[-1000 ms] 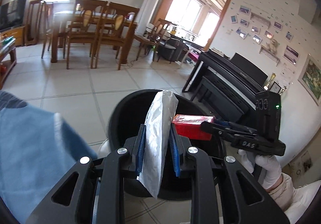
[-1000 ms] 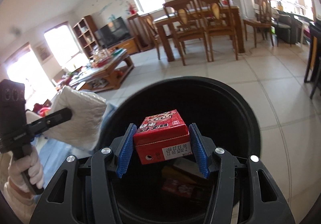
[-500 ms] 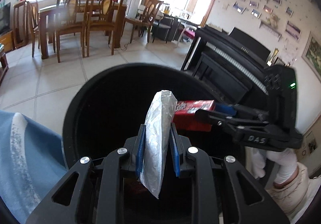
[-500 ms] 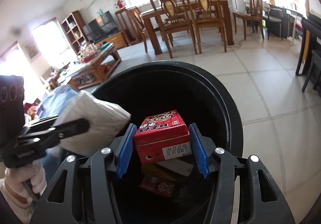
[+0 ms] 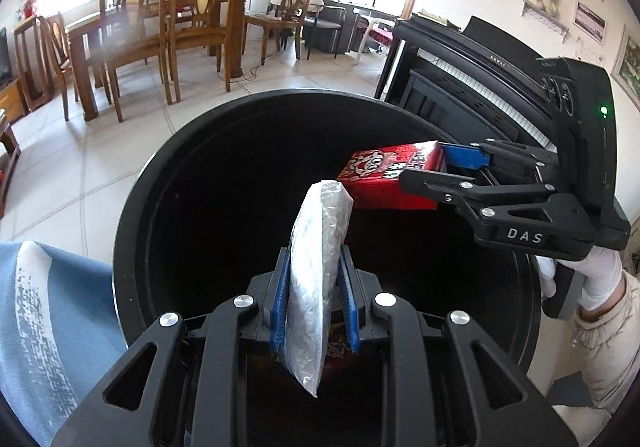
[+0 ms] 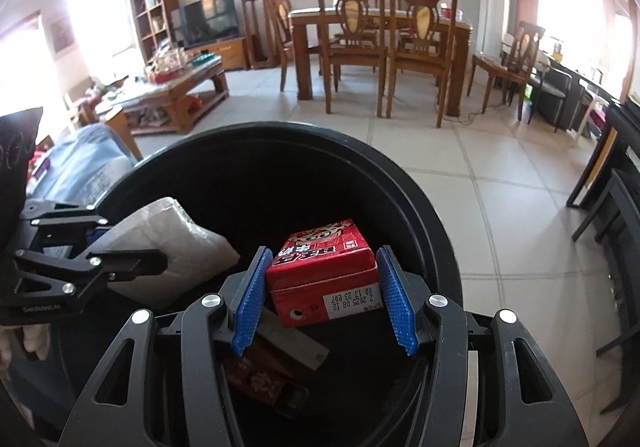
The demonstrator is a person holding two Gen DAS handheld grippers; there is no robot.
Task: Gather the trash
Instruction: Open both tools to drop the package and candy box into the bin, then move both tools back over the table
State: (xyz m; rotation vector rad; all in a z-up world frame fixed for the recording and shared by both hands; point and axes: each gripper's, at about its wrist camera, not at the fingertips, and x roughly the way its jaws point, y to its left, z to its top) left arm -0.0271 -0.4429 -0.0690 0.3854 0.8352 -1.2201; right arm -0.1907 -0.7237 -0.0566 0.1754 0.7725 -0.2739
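The left tongs (image 5: 314, 301) are closed tight on a flat, crinkled silver foil packet (image 5: 316, 279), which stands on edge between the blue ribbed pads (image 5: 279, 307) and sticks out above and below them. The packet looks white and puffy from the right wrist view (image 6: 168, 247). It hangs over the open mouth of a round black plastic trash bin (image 5: 132, 215) that stands on the pale tiled floor (image 5: 72, 167).

To its right, the right tongs (image 6: 322, 297) are closed on a small red cardboard carton (image 6: 322, 271), gripped at both sides by their blue pads (image 6: 396, 303). The carton bears a cartoon face and white characters on top and a printed date label on its near end. It too is held above the bin's opening (image 6: 436, 231). Deep inside the bin lie a red wrapper (image 6: 256, 383) and a grey flat piece (image 6: 292, 343).
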